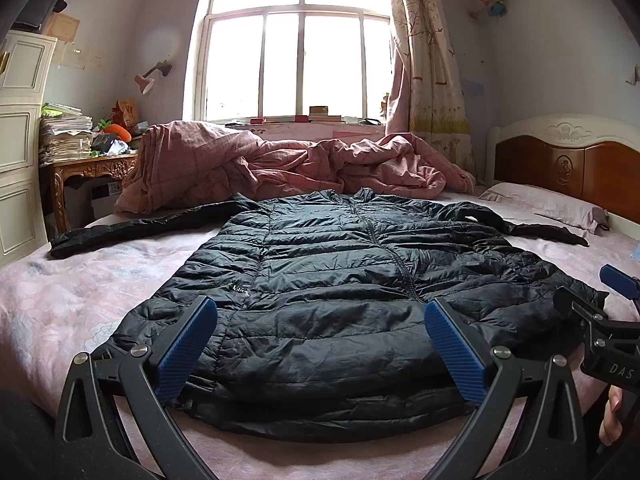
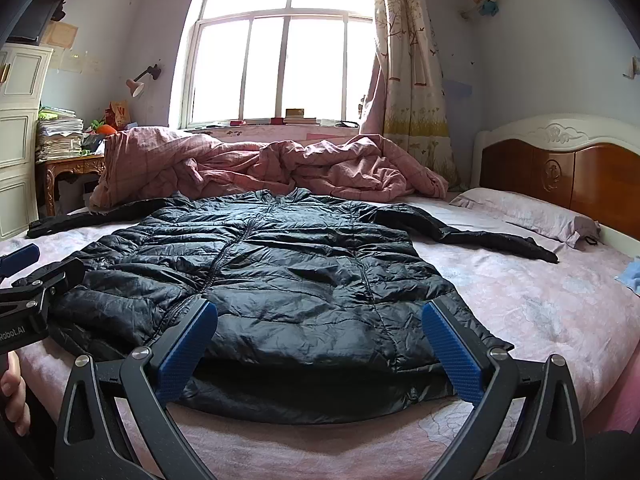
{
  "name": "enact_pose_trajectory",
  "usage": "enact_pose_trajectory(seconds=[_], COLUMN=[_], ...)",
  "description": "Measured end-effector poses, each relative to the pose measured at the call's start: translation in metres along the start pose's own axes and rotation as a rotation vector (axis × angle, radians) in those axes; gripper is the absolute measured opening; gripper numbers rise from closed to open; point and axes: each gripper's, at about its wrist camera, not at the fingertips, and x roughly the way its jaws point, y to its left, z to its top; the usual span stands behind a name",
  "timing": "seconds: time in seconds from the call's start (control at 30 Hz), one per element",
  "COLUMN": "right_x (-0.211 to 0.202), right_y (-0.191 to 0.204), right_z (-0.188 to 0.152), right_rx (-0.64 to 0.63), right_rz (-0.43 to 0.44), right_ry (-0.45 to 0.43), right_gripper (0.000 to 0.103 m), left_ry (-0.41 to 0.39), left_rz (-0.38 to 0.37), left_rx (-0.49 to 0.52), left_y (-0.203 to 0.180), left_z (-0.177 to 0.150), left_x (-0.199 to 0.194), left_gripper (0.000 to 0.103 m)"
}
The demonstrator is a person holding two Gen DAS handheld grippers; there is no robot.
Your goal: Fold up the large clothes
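On the pink bed (image 1: pixel 80 300), the black jacket (image 1: pixel 340 272) lies flat, sleeves out; left tongs (image 1: pixel 320 344) and right tongs (image 2: pixel 320 344) hover over its hem, both spread wide, empty.

Right wrist view. Black quilted jacket (image 2: pixel 256 276) lies flat, front up, on the pink bed sheet (image 2: pixel 520 308), hem toward the camera, collar toward the window (image 2: pixel 276 52). Both sleeves spread outward; the right-hand sleeve tip ends near the pillow (image 2: pixel 532 216). Right gripper (image 2: pixel 320 344) hovers over the hem, its 2 blue-padded fingers (image 2: pixel 184 352) wide apart, nothing between them. Left gripper (image 2: pixel 24 284) enters at the left frame edge beside the jacket's side; its finger spacing cannot be judged. A hand (image 2: pixel 14 396) shows below it. Crumpled pink duvet (image 2: pixel 260 168) sits behind the collar. Wooden headboard (image 2: pixel 560 172) at right.
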Motion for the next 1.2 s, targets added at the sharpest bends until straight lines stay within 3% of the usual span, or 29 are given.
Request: enact_pose_trajectory(seconds=[1.2], right_x=[0.0009], right_y=[0.0004], right_z=[-0.0012], right_rx=[-0.005], right_rz=[-0.003], right_ry=[-0.001], right_gripper=[0.103], left_ry=[-0.005], left_rz=[-0.003], left_rx=[0.018], left_y=[-0.0046], left_z=[-0.0020], left_x=[-0.0030], left_gripper=[0.103])
